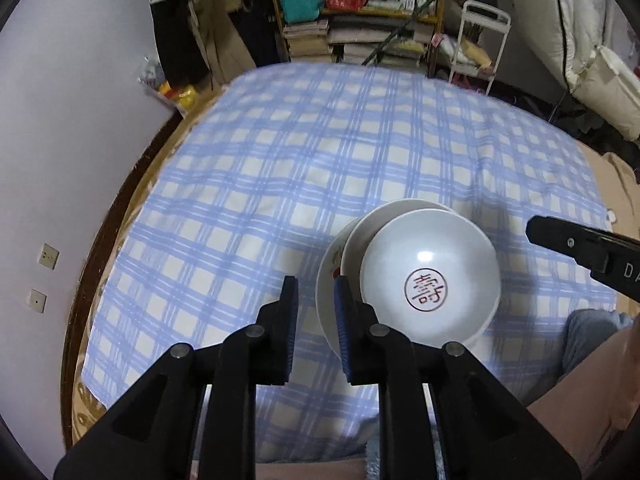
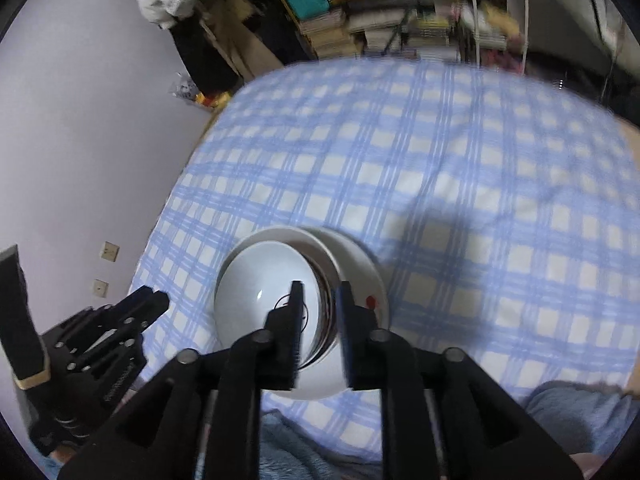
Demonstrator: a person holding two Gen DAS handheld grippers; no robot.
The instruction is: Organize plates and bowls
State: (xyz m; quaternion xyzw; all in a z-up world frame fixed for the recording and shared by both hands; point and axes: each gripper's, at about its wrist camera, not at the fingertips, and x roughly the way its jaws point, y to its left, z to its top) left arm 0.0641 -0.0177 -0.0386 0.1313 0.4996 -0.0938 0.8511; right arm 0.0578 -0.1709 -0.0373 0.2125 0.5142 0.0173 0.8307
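A white bowl [image 1: 430,280] with a red round character inside tops a stack on the blue checked cloth [image 1: 280,160]. Under it sit a second white bowl [image 1: 400,208] and a plate [image 1: 330,268] with a red flower mark. My left gripper [image 1: 316,292] hovers just left of the stack, open, with only cloth showing in its narrow gap. My right gripper [image 2: 320,296] hangs over the right side of the stack, where the top bowl [image 2: 256,292], second bowl [image 2: 340,252] and plate [image 2: 378,292] show; its jaws are slightly apart and press on nothing. The left gripper [image 2: 148,300] shows at the left.
A pale wall [image 1: 60,160] with two sockets runs along the left. Shelves of books and bags [image 1: 352,20] and a white cart [image 1: 476,40] stand beyond the far edge. A person's leg [image 1: 592,392] is at the lower right. The other gripper's finger [image 1: 580,248] reaches in from the right.
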